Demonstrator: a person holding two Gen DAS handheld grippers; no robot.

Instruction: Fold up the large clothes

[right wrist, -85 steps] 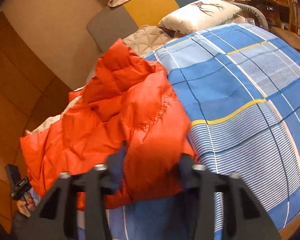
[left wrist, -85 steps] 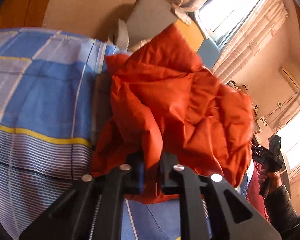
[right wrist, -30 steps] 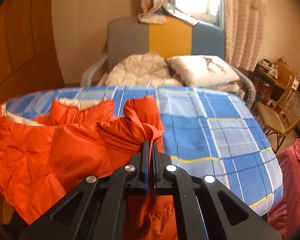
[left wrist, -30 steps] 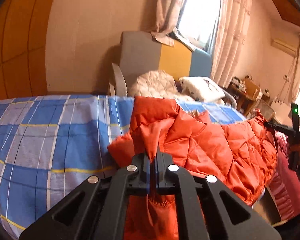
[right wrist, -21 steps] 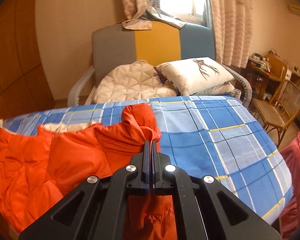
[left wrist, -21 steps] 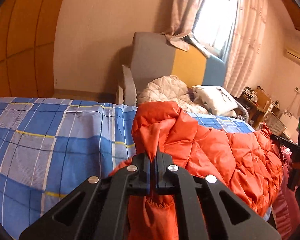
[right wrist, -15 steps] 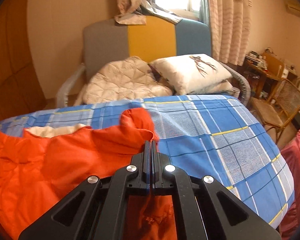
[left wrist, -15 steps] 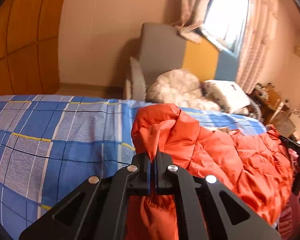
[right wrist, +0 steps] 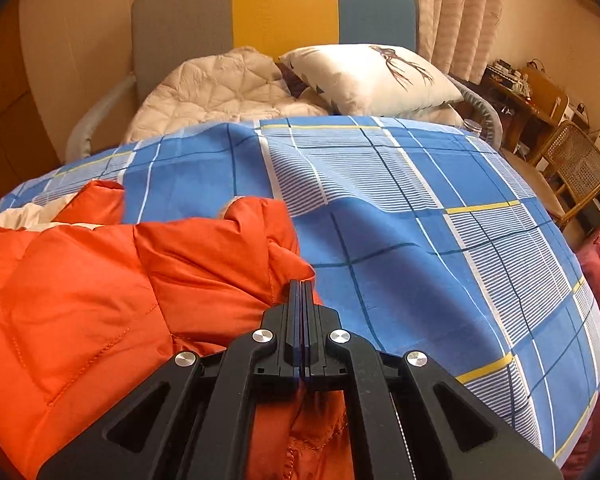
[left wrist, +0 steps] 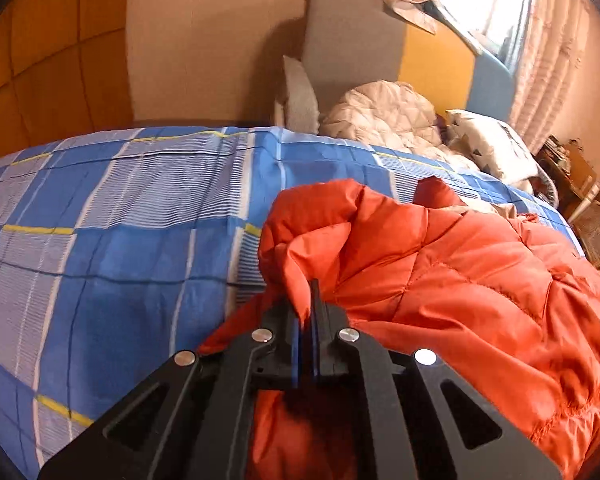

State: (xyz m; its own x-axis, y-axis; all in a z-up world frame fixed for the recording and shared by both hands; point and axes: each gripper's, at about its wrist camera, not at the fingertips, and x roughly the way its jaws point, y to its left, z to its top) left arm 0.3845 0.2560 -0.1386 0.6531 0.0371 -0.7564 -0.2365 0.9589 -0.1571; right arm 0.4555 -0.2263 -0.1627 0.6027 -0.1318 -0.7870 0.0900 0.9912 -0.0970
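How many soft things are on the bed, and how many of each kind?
Orange puffy jackets: 1
Cream quilts: 1
White pillows: 1
Blue checked bedsheets: 1
Total: 4

Bed (right wrist: 440, 240) covered by blue plaid sheet with white stripes and yellow lines, wrinkled. Orange quilted jacket (left wrist: 460, 288) lies on it, spreading right of the left jaws and left of the right jaws (right wrist: 100, 300); bare sheet (left wrist: 100, 240) left of the left jaws, and ahead and right of the right ones. Far ahead, at the bed's head end: cream quilted blanket (right wrist: 220, 88) and white pillow (right wrist: 372, 76), touching.
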